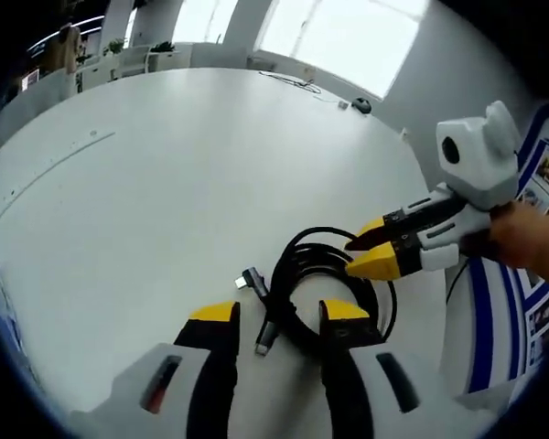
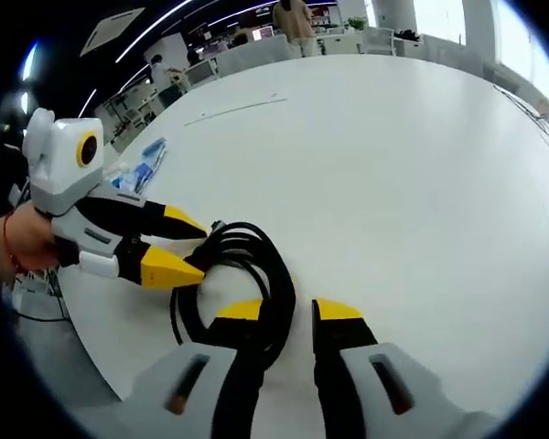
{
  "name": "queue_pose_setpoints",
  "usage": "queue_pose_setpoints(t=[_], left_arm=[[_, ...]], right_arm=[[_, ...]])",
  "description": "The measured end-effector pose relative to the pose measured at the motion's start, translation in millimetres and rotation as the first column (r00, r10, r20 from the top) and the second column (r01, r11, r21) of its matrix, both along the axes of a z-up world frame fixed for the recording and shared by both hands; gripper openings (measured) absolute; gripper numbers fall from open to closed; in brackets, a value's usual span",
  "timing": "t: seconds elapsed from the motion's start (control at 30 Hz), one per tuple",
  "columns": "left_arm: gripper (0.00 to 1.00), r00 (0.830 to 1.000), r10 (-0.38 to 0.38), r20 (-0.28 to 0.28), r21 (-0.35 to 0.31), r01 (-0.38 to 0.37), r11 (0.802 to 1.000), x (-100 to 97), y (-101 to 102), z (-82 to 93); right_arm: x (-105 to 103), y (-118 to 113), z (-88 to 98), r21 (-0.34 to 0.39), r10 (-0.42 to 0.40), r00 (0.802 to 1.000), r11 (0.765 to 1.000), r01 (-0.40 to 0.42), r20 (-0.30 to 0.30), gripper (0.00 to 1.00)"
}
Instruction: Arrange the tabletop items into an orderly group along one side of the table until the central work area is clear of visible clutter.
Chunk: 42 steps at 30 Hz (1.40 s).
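Observation:
A coiled black cable [image 1: 304, 274] lies on the white table [image 1: 183, 183], its plug ends [image 1: 259, 302] pointing toward me. My left gripper [image 1: 279, 313] stands open, one yellow-tipped jaw on each side of the plug ends and the coil's near edge. My right gripper [image 1: 359, 253] comes in from the right, held by a hand [image 1: 526, 240], jaws apart at the coil's right rim. In the right gripper view the cable [image 2: 247, 265] runs beside and under the left jaw of my right gripper [image 2: 288, 311], which is open. The left gripper [image 2: 190, 247] reaches the coil from the left.
A blue and white printed board [image 1: 499, 320] stands off the table's right edge. A dark mouse [image 1: 361, 105] and a thin cord [image 1: 293, 80] lie at the far edge. Blue leaflets [image 2: 142, 165] lie near the table's left edge. Desks and a person [image 2: 293, 16] are in the background.

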<state>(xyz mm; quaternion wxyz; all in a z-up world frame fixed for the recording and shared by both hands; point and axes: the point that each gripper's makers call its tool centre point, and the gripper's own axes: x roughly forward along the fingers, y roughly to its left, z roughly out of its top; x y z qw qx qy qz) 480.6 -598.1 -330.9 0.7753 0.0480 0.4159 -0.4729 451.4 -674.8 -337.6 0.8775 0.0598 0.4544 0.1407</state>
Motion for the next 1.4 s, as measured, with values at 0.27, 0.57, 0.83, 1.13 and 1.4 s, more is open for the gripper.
queue_pose_setpoints(t=[0.27,0.57,0.83,1.13,1.4], left_arm=[[0.42,1.000,-0.009,0.019,0.000,0.009,1.000,-0.1,4,7.0],[0.50,0.999,0.004,0.039,0.000,-0.004,1.000,1.9,14,17.3],[0.53,0.998,0.016,0.060,-0.004,-0.016,1.000,3.5,23,29.5],[0.57,0.995,0.038,0.092,-0.017,-0.036,0.999,4.5,33,46.7],[0.59,0.993,0.052,0.109,-0.020,-0.050,0.999,2.8,44,55.2]], right_arm=[[0,2,4.0,-0.002,0.000,1.000,1.000,0.000,0.008,0.25],[-1,2,15.7,-0.007,0.003,1.000,1.000,-0.003,0.027,0.31],[-5,2,27.1,-0.011,0.009,0.999,1.000,-0.009,0.043,0.35],[-6,3,41.8,-0.021,0.019,0.997,1.000,-0.017,0.077,0.41],[-8,7,54.1,-0.027,0.027,0.995,0.999,-0.024,0.099,0.46]])
